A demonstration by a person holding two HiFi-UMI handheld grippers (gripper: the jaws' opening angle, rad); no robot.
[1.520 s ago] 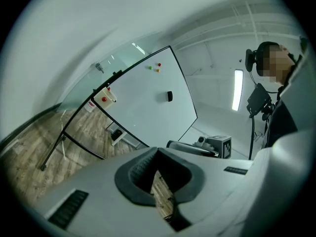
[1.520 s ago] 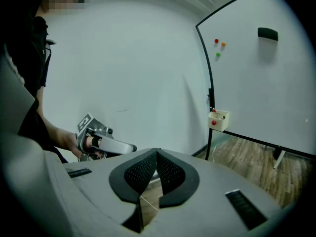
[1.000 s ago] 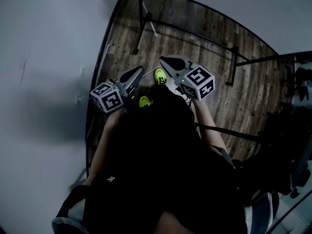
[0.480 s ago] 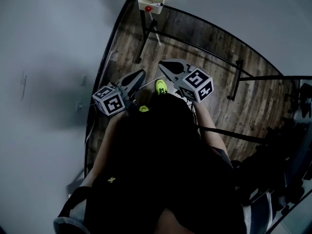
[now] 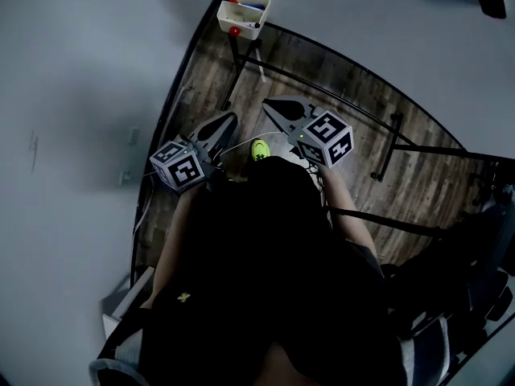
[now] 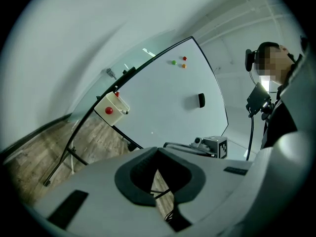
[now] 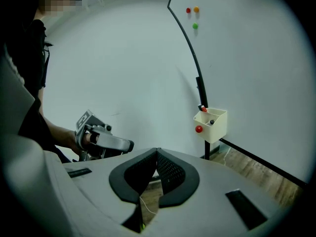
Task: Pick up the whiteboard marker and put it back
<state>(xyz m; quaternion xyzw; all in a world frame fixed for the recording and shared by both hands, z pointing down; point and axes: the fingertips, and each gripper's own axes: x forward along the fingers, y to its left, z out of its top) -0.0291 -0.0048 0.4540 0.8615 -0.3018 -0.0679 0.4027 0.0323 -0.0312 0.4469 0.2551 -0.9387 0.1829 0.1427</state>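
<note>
Grey left claw (image 6: 157, 150) pressed together, empty; grey right claw (image 7: 157, 150) likewise pressed together, empty. Both held level ahead of body, over wood-plank floor (image 5: 338, 79). Slim blue whiteboard marker (image 5: 251, 6) lying in small white plastic box (image 5: 244, 26) at 12 o'clock in head view, on lower corner of white whiteboard (image 6: 168, 98). Claws well apart from box

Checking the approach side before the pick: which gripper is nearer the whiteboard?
Right. The right gripper hangs on the side toward the whiteboard, short of its lower frame. The left gripper is farther off, toward the wall. Neither touches the board.
</note>
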